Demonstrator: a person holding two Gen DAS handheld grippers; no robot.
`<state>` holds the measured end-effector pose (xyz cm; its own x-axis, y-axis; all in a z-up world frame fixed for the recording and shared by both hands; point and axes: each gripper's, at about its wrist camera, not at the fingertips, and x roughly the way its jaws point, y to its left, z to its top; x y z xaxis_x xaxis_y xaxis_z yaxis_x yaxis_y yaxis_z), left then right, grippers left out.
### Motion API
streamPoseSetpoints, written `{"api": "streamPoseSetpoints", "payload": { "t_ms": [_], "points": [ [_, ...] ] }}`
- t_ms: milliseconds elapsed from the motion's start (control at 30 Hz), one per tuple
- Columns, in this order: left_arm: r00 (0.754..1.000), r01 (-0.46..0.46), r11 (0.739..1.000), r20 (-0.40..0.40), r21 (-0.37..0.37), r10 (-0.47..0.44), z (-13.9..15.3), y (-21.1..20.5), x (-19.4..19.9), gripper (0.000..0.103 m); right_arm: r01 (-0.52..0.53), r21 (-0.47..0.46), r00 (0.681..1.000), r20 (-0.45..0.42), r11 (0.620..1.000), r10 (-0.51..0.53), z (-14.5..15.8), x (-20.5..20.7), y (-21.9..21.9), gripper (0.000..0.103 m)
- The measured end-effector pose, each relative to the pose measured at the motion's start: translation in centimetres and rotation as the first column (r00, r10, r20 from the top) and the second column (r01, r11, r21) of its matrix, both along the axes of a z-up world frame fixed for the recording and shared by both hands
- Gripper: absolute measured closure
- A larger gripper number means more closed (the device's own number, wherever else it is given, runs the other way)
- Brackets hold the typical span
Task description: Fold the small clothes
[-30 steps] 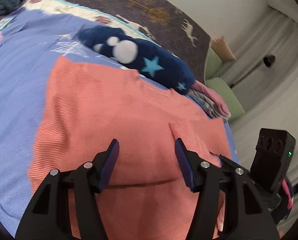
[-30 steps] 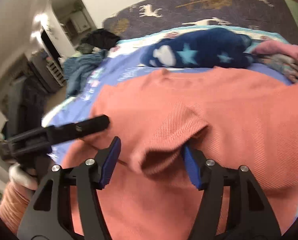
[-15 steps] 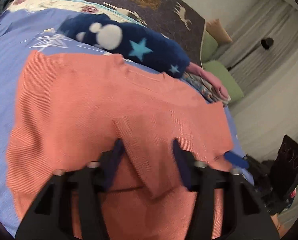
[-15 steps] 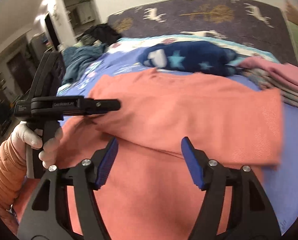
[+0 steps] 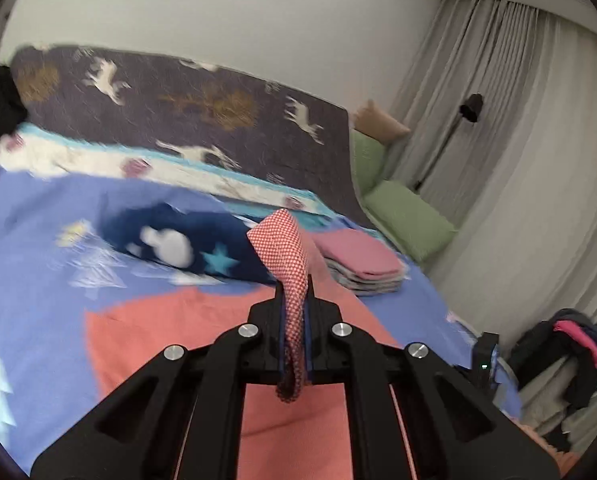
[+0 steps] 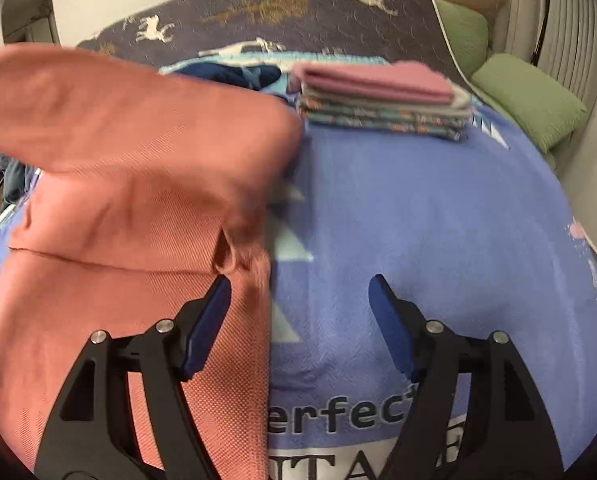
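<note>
The left gripper (image 5: 294, 300) is clamped on a fold of the coral shirt (image 5: 202, 320), the pinched cloth standing up between its fingers and hanging out below them. The right gripper (image 6: 300, 312) is spread wide with nothing in it, hovering over the blue bedspread (image 6: 438, 220) just beside the shirt's right edge; its left finger (image 6: 206, 328) lies over the coral cloth. The shirt covers the near left part of the bed, its upper part lifted and blurred. Farther back, a stack of folded clothes (image 6: 382, 100), pink on top, sits toward the far right of the bedspread. A navy star-print garment (image 5: 178, 244) lies beyond the shirt. Green cushions (image 6: 526, 96) lean off the far right corner.
</note>
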<state>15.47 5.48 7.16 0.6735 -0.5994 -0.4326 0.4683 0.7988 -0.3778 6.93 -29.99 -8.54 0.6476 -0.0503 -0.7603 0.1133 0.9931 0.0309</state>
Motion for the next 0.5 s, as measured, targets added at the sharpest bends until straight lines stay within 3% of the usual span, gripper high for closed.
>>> {"api": "streamPoseSetpoints", "payload": {
  "t_ms": [67,133,200,267,333,500],
  "points": [
    [0.998,-0.049,0.998,-0.024,0.037,0.050,-0.9,1.6,0.6,0.097,-0.005,0.012,1.000,-0.015,1.000,0.005,-0.5,0.3,0.3,0.030],
    [0.992,-0.080,0.994,-0.097,0.069,0.086,-3.3,3.0,1.5,0.096,-0.012,0.015,1.000,-0.017,1.000,0.012,-0.7,0.6,0.6,0.030],
    [0.974,-0.125,0.983,-0.170,0.134,0.147,-6.5,4.1,2.5,0.088,-0.020,0.015,1.000,-0.014,1.000,0.020,-0.6,0.8,0.9,0.030],
    [0.948,-0.203,0.956,-0.202,0.211,0.246,-9.0,5.3,3.0,0.062,-0.026,0.014,1.000,-0.009,1.000,0.026,-0.6,0.7,1.2,0.030],
    [0.924,-0.259,0.931,-0.214,0.256,0.316,-10.9,6.5,3.1,0.061,-0.028,0.021,1.000,0.005,0.999,0.028,0.0,0.4,1.3,0.030],
    [0.909,-0.248,0.923,-0.260,0.293,0.327,-13.6,6.9,2.8,0.050,-0.070,0.032,0.997,0.046,0.997,0.069,1.5,0.5,2.7,0.030]
  ]
}}
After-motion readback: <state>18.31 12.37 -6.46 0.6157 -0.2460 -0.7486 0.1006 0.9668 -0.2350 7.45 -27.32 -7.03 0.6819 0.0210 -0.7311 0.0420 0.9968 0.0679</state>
